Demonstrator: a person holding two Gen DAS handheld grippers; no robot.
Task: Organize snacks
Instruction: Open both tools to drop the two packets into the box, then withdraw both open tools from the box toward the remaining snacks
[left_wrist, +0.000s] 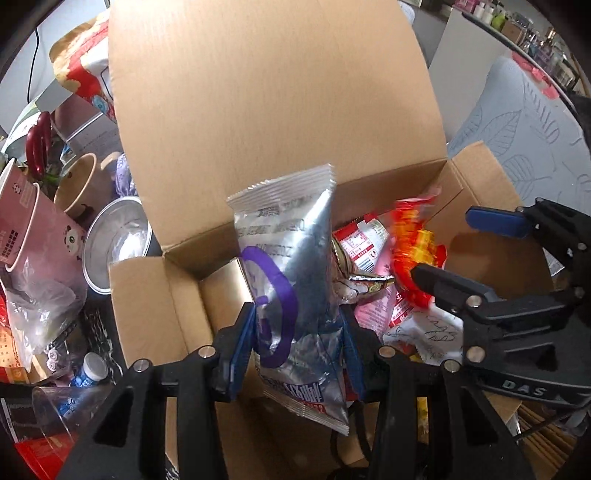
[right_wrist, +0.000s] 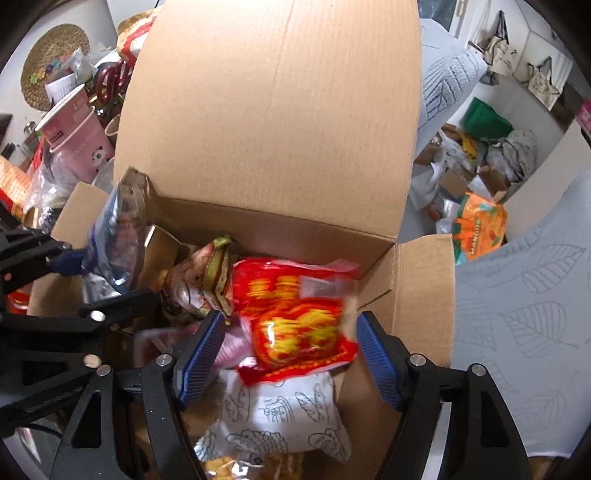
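Observation:
An open cardboard box (left_wrist: 258, 110) holds several snack packets. My left gripper (left_wrist: 295, 339) is shut on a silver bag with a purple ring (left_wrist: 291, 258), held upright over the box's left side. The right wrist view shows the same silver bag (right_wrist: 114, 236) at the left. My right gripper (right_wrist: 290, 343) hangs over the box's right half with its jaws apart. A blurred red and yellow bag (right_wrist: 295, 317) lies between its fingers, and the pads (right_wrist: 201, 354) stand off it. Below it lies a white bag with line drawings (right_wrist: 280, 417). From the left wrist view, the right gripper (left_wrist: 454, 249) is beside the red bag (left_wrist: 410, 254).
Left of the box are pink paper cups (left_wrist: 22, 221), a beige mug (left_wrist: 79, 184), a metal bowl (left_wrist: 114, 240), red scissors (left_wrist: 37, 144) and a small white bottle (left_wrist: 92, 369). A grey leaf-patterned cushion (right_wrist: 517, 332) lies right of the box, with an orange bag (right_wrist: 480, 229) beyond.

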